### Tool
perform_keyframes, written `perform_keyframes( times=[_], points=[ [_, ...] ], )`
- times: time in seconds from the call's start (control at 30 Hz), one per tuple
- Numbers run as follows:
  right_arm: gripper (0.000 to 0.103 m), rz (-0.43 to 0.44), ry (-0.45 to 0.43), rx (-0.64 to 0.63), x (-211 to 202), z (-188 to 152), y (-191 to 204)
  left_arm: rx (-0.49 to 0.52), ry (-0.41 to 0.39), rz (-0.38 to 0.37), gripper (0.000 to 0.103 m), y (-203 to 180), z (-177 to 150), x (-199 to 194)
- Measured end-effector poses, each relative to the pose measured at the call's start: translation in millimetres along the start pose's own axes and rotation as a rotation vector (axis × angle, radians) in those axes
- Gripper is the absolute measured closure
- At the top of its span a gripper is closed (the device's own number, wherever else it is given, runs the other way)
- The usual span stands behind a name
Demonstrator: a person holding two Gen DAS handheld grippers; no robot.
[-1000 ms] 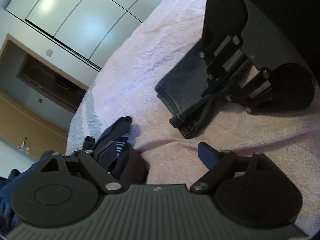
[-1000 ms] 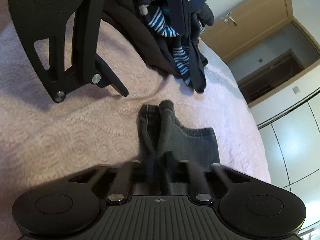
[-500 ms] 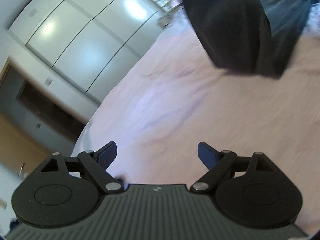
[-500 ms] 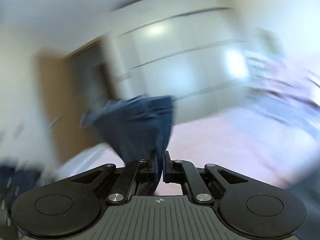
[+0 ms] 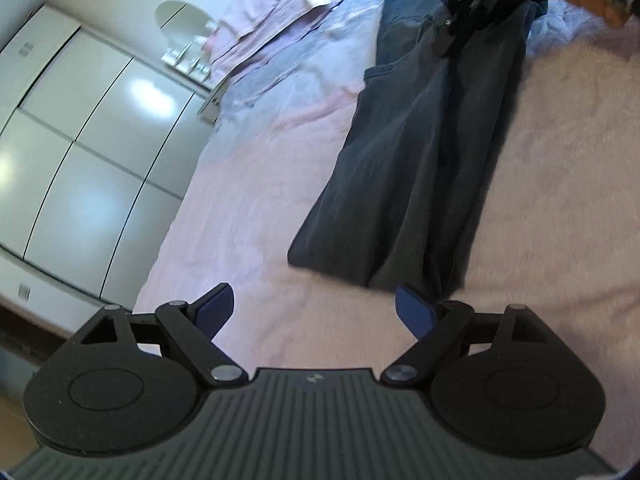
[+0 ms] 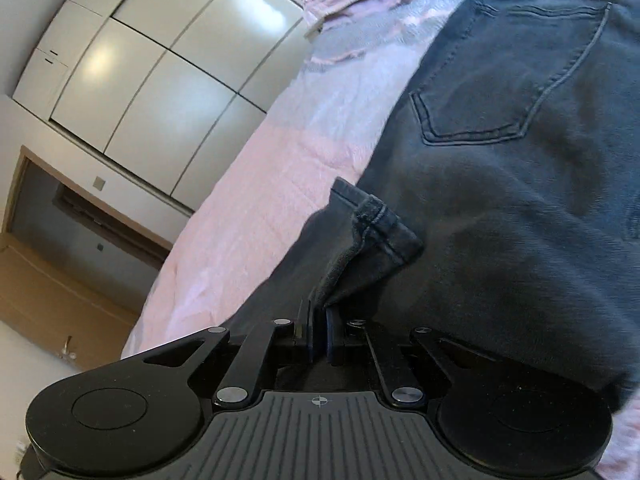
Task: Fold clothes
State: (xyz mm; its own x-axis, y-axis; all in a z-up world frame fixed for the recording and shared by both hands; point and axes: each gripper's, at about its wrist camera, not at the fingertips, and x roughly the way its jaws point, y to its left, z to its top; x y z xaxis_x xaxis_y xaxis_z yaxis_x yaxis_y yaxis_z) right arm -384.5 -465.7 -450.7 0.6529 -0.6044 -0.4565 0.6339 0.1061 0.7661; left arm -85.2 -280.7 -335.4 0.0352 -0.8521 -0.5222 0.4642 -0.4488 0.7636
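Dark grey jeans (image 5: 416, 160) lie stretched out on the pink bedspread (image 5: 256, 208), folded over on themselves, fold end nearest me. My left gripper (image 5: 314, 310) is open and empty, hovering above the bedspread just short of that near end. My right gripper (image 6: 319, 334) is shut on the jeans' hem (image 6: 376, 224), holding it over the seat and back pocket (image 6: 508, 80) of the jeans (image 6: 520, 220). In the left wrist view the right gripper (image 5: 476, 0) and the hand holding it sit at the far end of the jeans.
Folded pink bedding (image 5: 276, 16) lies at the head of the bed. White wardrobe doors (image 5: 80, 152) run along the left. A wooden door (image 6: 48, 292) and a dark doorway (image 6: 88, 216) show in the right wrist view.
My right gripper swung the jeans' hem up and carried it across onto the waist end. My left gripper turned away from the pile of dark clothes toward the folded jeans.
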Motion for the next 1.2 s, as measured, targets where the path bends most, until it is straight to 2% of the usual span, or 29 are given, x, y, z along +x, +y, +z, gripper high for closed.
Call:
perform_keyframes(
  times=[0.07,0.1,0.23,0.37,0.43,0.5,0.57,0.67,0.8,0.87,1.0,1.03,1.1,1.2],
  points=[
    [0.099,0.006,0.054,-0.084,-11.7,0.5,10.0,0.061,-0.003,-0.007,0.017,-7.1,6.8,6.3],
    [0.099,0.009,0.067,-0.168,-21.0,-0.5,17.7,0.105,0.001,-0.009,0.017,-11.1,8.0,11.5],
    [0.098,-0.007,0.075,-0.619,-41.2,-6.0,55.3,0.184,0.013,-0.068,0.018,-20.0,4.7,24.1],
    [0.098,-0.089,0.109,-1.054,-26.7,-25.3,76.3,0.181,0.010,-0.081,0.019,-20.5,5.6,28.2],
    [0.098,-0.101,0.127,-1.182,-22.9,-34.4,79.6,0.153,0.004,-0.100,0.024,-17.9,7.6,29.0],
    [0.098,-0.085,0.113,-1.236,-15.7,-35.7,79.5,0.104,-0.014,-0.143,0.025,-13.2,8.6,28.8],
    [0.098,-0.062,0.153,-1.209,-8.3,-33.2,79.6,0.061,-0.025,-0.200,0.029,-9.7,8.4,28.5],
    [0.098,0.008,0.226,-1.158,3.6,-27.4,92.2,0.034,-0.010,-0.309,0.029,-11.4,7.4,31.6],
    [0.097,0.084,0.318,-1.111,33.9,-26.2,118.3,-0.030,0.000,-0.383,0.030,-15.0,7.3,43.1],
    [0.097,0.109,0.352,-1.127,52.1,-32.1,136.3,-0.040,0.011,-0.418,0.041,-21.3,7.3,48.3],
    [0.097,0.179,0.448,-1.157,99.5,-47.0,172.7,-0.076,0.011,-0.437,0.046,-26.5,2.2,49.8],
    [0.097,0.179,0.475,-1.169,112.6,-52.0,178.7,-0.094,0.006,-0.437,0.048,-25.8,0.1,48.6],
    [0.097,0.124,0.520,-1.216,144.5,-65.0,186.4,-0.118,-0.004,-0.432,0.049,-27.1,-3.4,47.1],
    [0.097,-0.038,0.465,-1.307,186.3,-73.8,182.8,-0.138,-0.015,-0.421,0.049,-29.3,-6.0,45.7]
  ],
)
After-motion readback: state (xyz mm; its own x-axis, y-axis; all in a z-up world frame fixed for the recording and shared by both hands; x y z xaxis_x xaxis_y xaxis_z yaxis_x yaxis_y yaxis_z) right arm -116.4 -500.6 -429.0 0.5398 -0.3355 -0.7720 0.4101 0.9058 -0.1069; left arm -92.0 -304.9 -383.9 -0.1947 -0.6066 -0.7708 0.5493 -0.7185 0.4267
